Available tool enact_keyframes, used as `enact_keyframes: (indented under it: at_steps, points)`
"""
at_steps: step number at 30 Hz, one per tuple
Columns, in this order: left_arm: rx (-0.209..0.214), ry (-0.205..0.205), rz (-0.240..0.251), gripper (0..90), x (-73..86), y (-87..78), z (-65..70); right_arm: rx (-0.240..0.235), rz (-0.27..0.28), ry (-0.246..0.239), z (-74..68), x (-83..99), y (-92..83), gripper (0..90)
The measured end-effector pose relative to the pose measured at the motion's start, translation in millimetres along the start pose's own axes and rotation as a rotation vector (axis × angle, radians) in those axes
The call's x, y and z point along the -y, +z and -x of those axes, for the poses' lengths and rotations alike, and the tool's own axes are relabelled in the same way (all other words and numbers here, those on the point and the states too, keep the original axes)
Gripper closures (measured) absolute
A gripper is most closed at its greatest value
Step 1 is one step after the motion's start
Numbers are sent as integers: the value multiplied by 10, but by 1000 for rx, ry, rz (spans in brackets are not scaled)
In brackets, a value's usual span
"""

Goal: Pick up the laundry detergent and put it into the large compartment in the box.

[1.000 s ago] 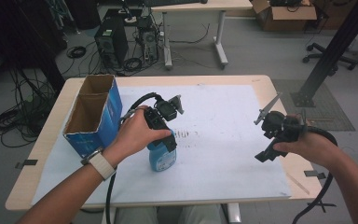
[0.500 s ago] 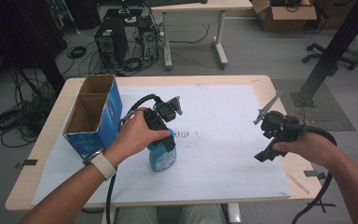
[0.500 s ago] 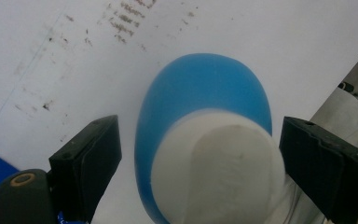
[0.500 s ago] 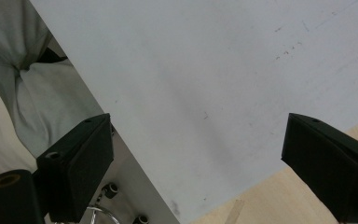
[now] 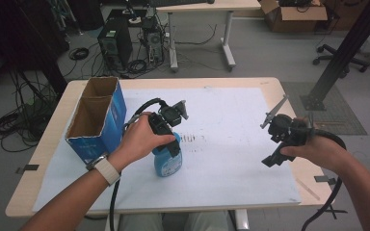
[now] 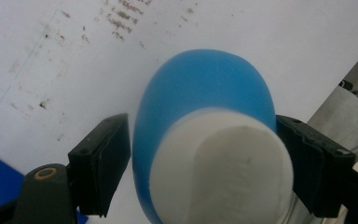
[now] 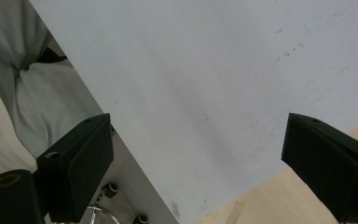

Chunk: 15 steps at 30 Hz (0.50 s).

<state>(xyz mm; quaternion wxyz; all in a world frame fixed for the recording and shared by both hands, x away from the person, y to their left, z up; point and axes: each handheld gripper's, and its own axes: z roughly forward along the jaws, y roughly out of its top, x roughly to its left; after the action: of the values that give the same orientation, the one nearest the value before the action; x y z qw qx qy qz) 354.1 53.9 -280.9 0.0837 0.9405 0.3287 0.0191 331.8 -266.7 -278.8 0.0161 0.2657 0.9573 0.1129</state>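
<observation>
The left gripper (image 6: 200,163) straddles a blue bottle (image 6: 205,107), its jaws having just been closing, one on each side of the white cap (image 6: 223,172); the pads look to be at the bottle's sides, though a slim gap may remain at the left one. In the high view that gripper (image 5: 166,144) sits over the bottle (image 5: 167,166), which stands upright near the sheet's middle, at about 7 o'clock from its centre. The right gripper (image 7: 205,168), jaws spread wide with nothing between them, hovers above the sheet's edge; from above it (image 5: 277,149) hangs at 3 o'clock. One white sheet (image 5: 231,115) covers one pale wooden table (image 5: 270,84). One open blue box (image 5: 96,120) stands at 9 o'clock. Beyond lie a grey floor, two computer towers (image 5: 130,41), cables and a second table (image 5: 202,7). Since a second ago, both hands and the bottle hold the same places.
</observation>
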Motion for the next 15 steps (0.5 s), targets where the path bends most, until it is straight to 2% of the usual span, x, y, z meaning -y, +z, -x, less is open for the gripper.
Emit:
enact_keyframes:
  at_steps: [15]
  points:
    - [-5,-7,0,334,-3,9,10,1,1,1,4,10,4,89]
